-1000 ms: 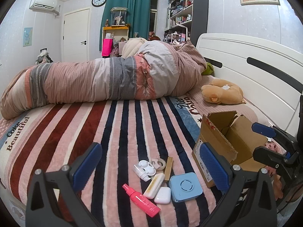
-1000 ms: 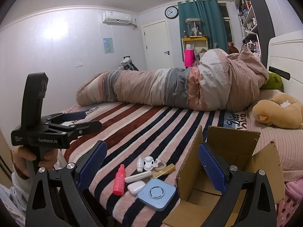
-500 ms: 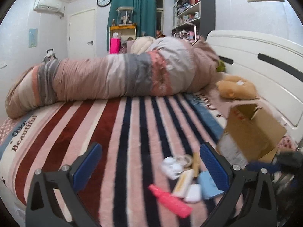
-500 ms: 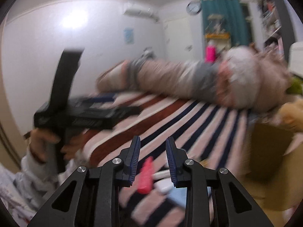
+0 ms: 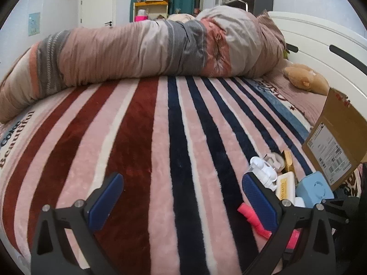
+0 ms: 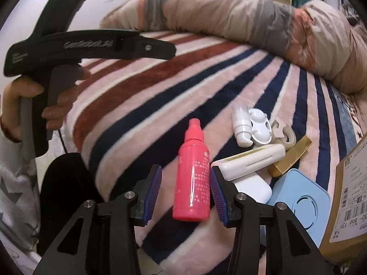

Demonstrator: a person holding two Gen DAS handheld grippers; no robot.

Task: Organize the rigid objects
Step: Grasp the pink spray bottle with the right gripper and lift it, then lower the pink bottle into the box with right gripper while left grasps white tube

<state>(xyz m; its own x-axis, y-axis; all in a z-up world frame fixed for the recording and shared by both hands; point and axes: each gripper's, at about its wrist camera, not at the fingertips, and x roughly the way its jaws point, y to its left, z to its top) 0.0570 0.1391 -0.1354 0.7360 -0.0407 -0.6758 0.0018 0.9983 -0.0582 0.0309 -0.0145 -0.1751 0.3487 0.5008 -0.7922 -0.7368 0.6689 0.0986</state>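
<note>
A pink bottle (image 6: pixel 192 178) lies on the striped blanket, cap pointing away. My right gripper (image 6: pixel 186 190) is open with its blue pads on either side of the bottle's body, the right pad nearly touching it. Beside it lie a white oblong case (image 6: pixel 250 160), a small white case (image 6: pixel 252 189), a light blue square device (image 6: pixel 300 204), a gold box (image 6: pixel 291 157), white clips (image 6: pixel 252 126) and a tape ring (image 6: pixel 285 134). My left gripper (image 5: pixel 181 197) is open and empty above the blanket, left of the pile; the pink bottle (image 5: pixel 251 217) shows partly behind its right finger.
An open cardboard box (image 6: pixel 351 194) stands right of the pile, also in the left wrist view (image 5: pixel 337 137). A rolled duvet (image 5: pixel 149 50) lies across the bed's far side. A plush toy (image 5: pixel 305 78) rests by the white headboard (image 5: pixel 321 39).
My right gripper has dropped down and forward to the pink bottle and opened around it. My left gripper has swung left and lower, so the pile now sits at its right edge.
</note>
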